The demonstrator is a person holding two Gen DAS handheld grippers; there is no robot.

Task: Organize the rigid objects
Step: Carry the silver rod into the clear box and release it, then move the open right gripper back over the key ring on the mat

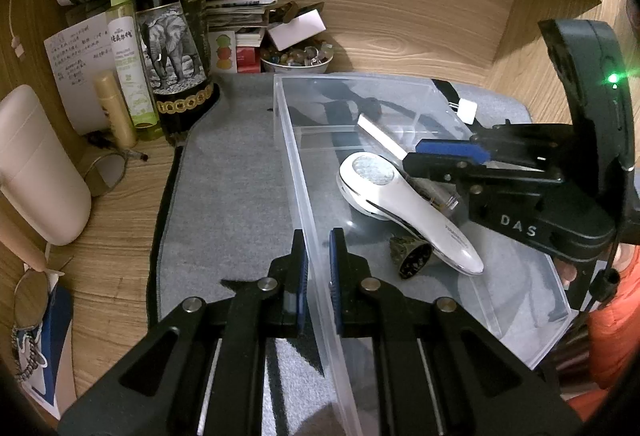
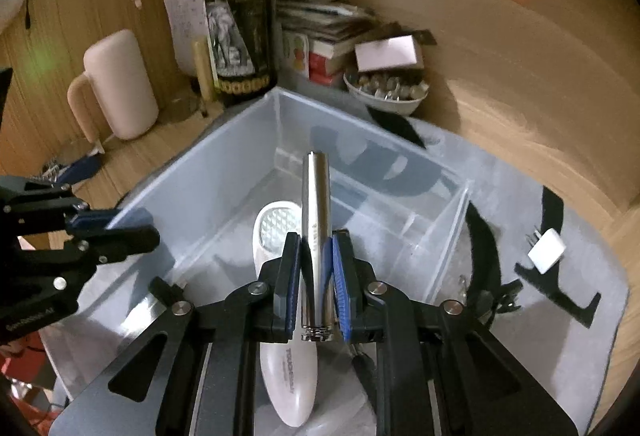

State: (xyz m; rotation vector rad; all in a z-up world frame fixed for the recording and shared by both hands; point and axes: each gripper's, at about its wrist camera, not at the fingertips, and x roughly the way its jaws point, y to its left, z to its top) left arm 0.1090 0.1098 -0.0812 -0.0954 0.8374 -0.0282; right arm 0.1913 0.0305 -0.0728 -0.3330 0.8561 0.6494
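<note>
A clear plastic bin (image 1: 288, 140) (image 2: 208, 160) stands on a grey mat (image 1: 224, 196). My left gripper (image 1: 319, 256) is shut on the bin's left wall, one pad on each side. Inside the bin lie a white handheld device (image 1: 404, 204) (image 2: 280, 232) with a round mesh head and a small dark patterned object (image 1: 412, 256). My right gripper (image 2: 316, 260) is shut on a silver metal cylinder (image 2: 316, 204) and holds it over the bin, above the white device. In the left wrist view that right gripper (image 1: 424, 152) reaches in from the right.
A dark wine bottle (image 1: 172, 24) with an elephant label, a green spray bottle (image 1: 128, 64), a pale mug (image 1: 36, 164) and a bowl of stones (image 1: 298, 58) crowd the back left. A white plug (image 2: 546, 250) and a black strap (image 2: 486, 240) lie on the mat right of the bin.
</note>
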